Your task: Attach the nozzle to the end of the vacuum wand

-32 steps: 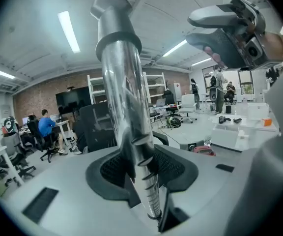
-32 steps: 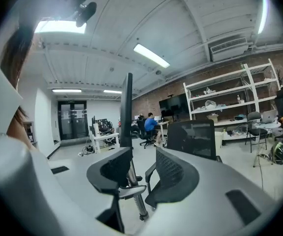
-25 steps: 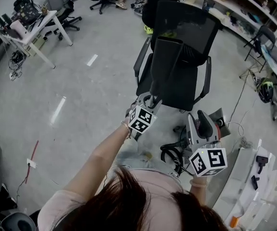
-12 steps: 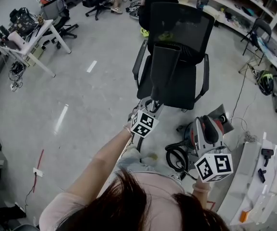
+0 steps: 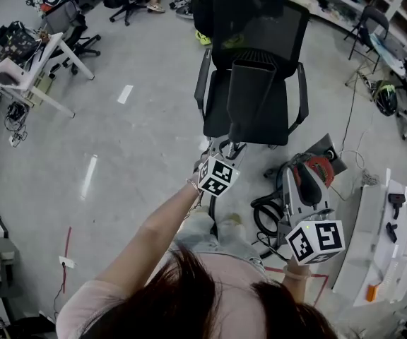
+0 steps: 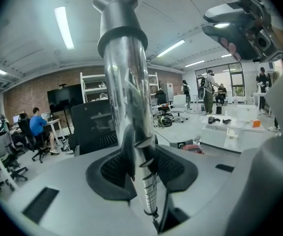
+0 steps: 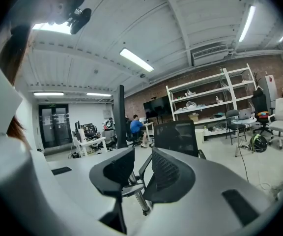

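Note:
My left gripper (image 6: 141, 166) is shut on a chrome vacuum wand (image 6: 127, 107), which runs up between its pads to a grey collar (image 6: 122, 36). In the head view the left gripper (image 5: 228, 148) holds the wand out over the floor. A dark wedge-shaped nozzle (image 5: 249, 97) sits at the wand's far end, in front of the chair. My right gripper (image 7: 141, 173) holds nothing and its jaws are closing. Its marker cube (image 5: 316, 240) hangs at the lower right, beside the red and black vacuum body (image 5: 309, 179) on the floor.
A black mesh office chair (image 5: 288, 30) stands just beyond the nozzle. A black hose (image 5: 263, 217) coils by the vacuum body. A white bench (image 5: 380, 246) with small tools runs along the right. A white desk (image 5: 37, 62) with gear stands far left.
The right gripper's cube has shifted a little to the right, and more of the vacuum body shows beside it. The left gripper still holds the wand, pointed toward the chair.

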Demonstrator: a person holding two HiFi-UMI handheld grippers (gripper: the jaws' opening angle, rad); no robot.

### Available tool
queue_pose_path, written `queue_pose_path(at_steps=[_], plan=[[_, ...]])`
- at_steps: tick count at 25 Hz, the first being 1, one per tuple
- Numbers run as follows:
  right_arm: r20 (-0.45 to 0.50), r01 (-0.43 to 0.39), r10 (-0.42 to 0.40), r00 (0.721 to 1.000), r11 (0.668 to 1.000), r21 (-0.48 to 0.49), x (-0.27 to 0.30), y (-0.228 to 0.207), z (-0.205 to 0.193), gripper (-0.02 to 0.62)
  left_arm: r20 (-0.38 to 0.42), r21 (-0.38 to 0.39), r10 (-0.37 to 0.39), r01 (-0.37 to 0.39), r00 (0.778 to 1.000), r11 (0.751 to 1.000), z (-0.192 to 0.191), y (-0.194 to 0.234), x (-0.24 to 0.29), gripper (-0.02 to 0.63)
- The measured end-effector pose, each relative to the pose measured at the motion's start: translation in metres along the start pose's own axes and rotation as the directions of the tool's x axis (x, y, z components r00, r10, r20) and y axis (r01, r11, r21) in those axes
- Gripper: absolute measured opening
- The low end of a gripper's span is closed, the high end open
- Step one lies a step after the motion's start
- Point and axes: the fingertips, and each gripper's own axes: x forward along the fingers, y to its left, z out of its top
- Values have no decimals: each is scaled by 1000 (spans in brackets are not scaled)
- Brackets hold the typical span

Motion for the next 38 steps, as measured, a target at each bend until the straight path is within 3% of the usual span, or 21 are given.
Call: queue_pose_path(at_steps=[22,38], plan=[[-42,106,-105,994,994,14,-7,17,-12,100,8,-1,-44,44,999,999,-2,2,-11,155],[-41,101,-100,994,995,20,-15,14,-14,77,5,4,-44,44,999,999,-2,-8,-11,155]])
